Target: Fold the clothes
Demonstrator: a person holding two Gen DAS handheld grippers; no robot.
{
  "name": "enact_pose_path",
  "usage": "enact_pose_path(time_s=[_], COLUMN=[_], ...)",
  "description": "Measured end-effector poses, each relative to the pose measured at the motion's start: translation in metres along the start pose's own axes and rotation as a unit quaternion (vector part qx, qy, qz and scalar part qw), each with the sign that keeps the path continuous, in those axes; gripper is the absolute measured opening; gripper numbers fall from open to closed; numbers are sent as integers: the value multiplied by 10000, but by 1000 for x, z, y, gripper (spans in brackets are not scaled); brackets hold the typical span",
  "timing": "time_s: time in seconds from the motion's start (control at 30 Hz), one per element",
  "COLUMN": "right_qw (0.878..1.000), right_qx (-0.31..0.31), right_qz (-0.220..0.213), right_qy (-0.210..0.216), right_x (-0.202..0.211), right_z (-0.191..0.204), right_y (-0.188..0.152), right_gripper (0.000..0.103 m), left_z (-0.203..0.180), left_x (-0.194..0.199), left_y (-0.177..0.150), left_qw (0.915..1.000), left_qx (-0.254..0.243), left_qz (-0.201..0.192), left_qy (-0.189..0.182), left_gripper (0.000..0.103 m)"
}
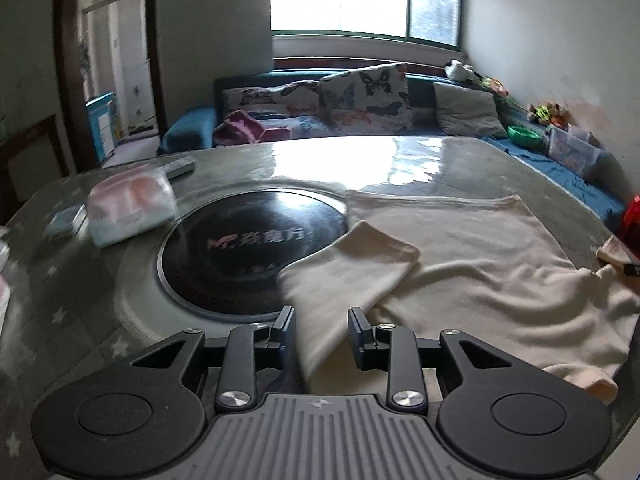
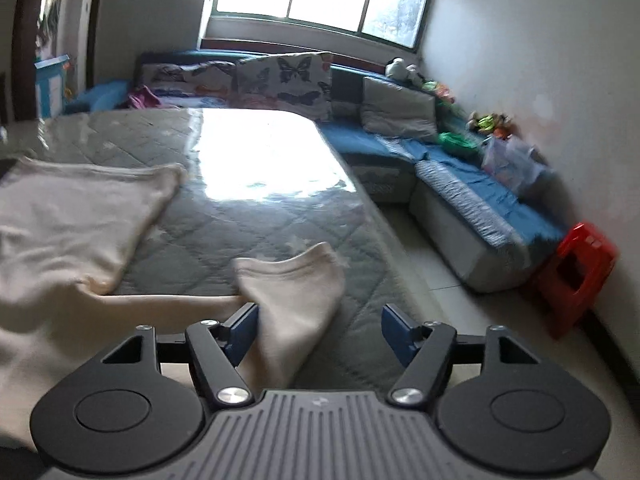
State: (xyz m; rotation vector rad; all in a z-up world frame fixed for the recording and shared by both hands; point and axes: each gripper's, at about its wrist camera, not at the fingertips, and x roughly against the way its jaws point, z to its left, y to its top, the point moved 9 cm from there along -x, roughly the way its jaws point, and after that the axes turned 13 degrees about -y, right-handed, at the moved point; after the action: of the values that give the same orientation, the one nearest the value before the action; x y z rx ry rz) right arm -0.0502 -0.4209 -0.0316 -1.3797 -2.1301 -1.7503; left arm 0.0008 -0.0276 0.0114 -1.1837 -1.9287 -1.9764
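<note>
Sunlit from the window, the quilted counter carries a cream sweater spread flat. Each sleeve runs lengthwise between parted jaws: left claw straddles one sleeve, right claw, wider open, straddles the other; neither grips.

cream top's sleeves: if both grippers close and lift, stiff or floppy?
Probably floppy: the cream top lies wrinkled and its left sleeve bends over itself. Likely light, and soft knit should grip well. The left gripper and right gripper are open, each straddling a sleeve; the right sleeve would likely droop.
</note>
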Motion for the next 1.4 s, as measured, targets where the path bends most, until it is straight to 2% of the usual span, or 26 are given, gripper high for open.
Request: enact_pose_path(time_s=[0.1,0.2,0.3,0.47,0.63,0.7,0.73,0.77,0.9,0.97,1.1,1.17,1.3,1.4], right_qw=[9996,9964,9919,9929,9966,9979,9983,9985,9971,9942,9837,9762,9537,9389], right_qx=[-77,-404,-788,-811,-707,-608,-577,-546,-322,-178,219,423,884,1196], right_qz=[48,54,162,157,39,-48,-74,-100,-191,-216,-237,-251,-186,-219], right_qy=[-263,-748,-984,-857,-427,-198,-91,15,666,1034,1769,2111,2870,3219], right_x=[-11,-17,-19,-9,5,12,15,18,34,43,63,75,104,123], right_z=[-13,-42,-68,-68,-46,-32,-27,-21,12,31,71,91,132,153], right_y=[2,3,0,-2,4,10,12,15,26,30,30,27,16,8], right_gripper=[73,74,74,74,75,75,75,75,75,75,75,75,75,75], left_z=[-10,-20,-28,-36,-39,-34,-28,-22,14,38,85,108,138,150], left_x=[-16,-31,-48,-82,-103,-102,-99,-95,-66,-45,-5,8,17,24], left_y=[3,6,8,10,7,8,9,10,16,17,9,-2,-32,-46], left_qw=[9997,9989,9976,9951,9927,9933,9943,9956,9994,9988,9901,9840,9743,9672], left_qx=[-185,-435,-620,-865,-1074,-1064,-988,-873,-296,92,758,1099,1524,1772], left_qz=[71,138,206,390,493,409,364,302,-76,-315,-675,-710,-515,-455], left_qy=[-107,-146,-213,-270,-236,-211,-189,-173,148,372,974,1209,1574,1764], left_gripper=[32,32,32,32,30,15,8,6,3,3,3,3,4,7])
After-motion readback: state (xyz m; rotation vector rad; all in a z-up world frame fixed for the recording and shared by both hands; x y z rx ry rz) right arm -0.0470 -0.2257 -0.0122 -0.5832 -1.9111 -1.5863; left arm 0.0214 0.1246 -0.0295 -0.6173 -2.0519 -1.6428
